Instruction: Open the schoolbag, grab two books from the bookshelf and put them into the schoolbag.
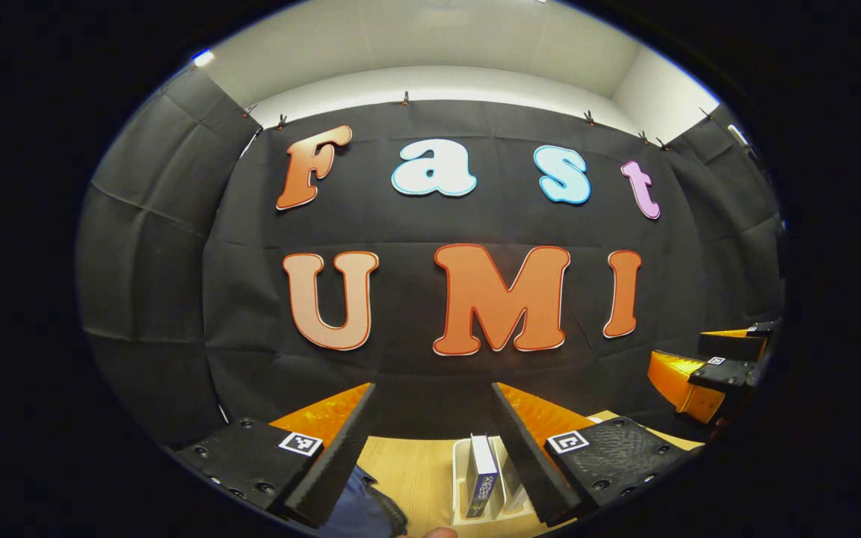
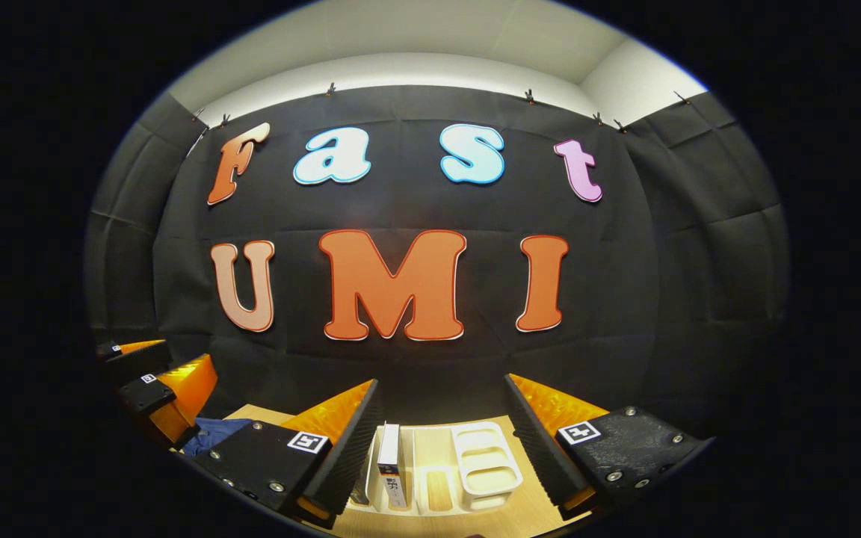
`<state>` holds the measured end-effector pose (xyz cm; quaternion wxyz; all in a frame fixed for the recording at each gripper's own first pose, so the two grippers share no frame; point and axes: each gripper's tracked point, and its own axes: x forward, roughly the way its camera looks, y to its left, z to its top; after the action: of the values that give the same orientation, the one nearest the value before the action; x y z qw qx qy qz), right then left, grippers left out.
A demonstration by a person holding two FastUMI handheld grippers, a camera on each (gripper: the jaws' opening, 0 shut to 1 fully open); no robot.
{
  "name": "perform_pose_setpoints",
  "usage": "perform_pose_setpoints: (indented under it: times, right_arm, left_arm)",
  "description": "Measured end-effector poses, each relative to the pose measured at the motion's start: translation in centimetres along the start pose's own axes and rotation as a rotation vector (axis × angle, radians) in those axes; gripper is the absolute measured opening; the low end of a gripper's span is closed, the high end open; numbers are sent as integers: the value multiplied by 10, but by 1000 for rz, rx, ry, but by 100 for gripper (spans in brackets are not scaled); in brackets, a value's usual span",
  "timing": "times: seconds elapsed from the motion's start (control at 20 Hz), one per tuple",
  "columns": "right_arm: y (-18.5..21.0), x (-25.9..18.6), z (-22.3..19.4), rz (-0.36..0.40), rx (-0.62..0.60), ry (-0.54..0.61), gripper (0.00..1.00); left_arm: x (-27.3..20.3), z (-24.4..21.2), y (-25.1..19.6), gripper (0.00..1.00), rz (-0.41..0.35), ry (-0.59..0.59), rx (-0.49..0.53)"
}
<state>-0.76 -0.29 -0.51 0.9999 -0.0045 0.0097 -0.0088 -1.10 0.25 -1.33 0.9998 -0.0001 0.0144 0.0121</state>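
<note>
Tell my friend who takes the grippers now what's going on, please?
Left gripper: open, holding nothing, raised above the table.
Right gripper: open, holding nothing, raised too.
Books: one book stands upright in the white bookshelf ahead.
Schoolbag: blue, at the near left; whether it is open I cannot tell.
Done: no book grabbed yet.
Left: open the bag if needed, then put two books in.

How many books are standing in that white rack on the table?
1 clearly: a book standing upright in the white rack, at its left end. A dark shape just left of it may be another, mostly hidden.
</note>
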Motion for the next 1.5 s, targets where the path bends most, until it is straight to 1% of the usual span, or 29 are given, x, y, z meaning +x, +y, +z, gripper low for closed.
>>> perform_pose_setpoints:
  times: [0.05,0.4,0.45,0.5,0.55,0.65,0.7,0.75,0.8,0.85,0.9,0.95,1.0,1.3,1.5]
  right_arm:
    - [0,-1,-2,2,1,5,96]
    - [4,-1,-5,11,-1,13,96]
    - [5,-1,-7,14,0,16,96]
    - [7,-1,-7,16,0,18,96]
    - [8,-1,-8,18,1,22,96]
    - [9,-1,-8,22,-1,22,96]
    - [10,-1,-8,24,-2,20,96]
    - [11,-1,-8,24,-2,20,96]
    - [11,-1,-8,27,-2,22,96]
    - [12,0,-9,28,-1,23,96]
    - [13,0,-10,30,-1,23,96]
    - [13,0,-9,31,-1,23,96]
    - [13,0,-9,31,-3,23,96]
    - [19,0,-10,40,-11,24,96]
    - [16,0,-12,27,-25,34,96]
  left_arm:
    - [-2,-3,1,96,2,0,2]
    - [-8,-10,9,97,17,6,3]
    - [-9,-11,10,93,20,8,3]
    - [-9,-10,11,93,22,6,2]
    - [-9,-9,11,96,23,5,4]
    - [-9,-12,11,96,24,6,7]
    - [-9,-13,10,93,22,8,8]
    - [-8,-13,11,93,21,11,8]
    - [-7,-13,10,96,21,12,8]
    - [-8,-14,11,93,21,11,7]
    - [-7,-15,11,93,21,12,7]
    - [-7,-15,12,96,21,13,7]
    - [-6,-17,12,93,21,14,7]
    - [-6,-17,10,93,13,13,6]
    - [-6,-19,11,93,13,15,7]
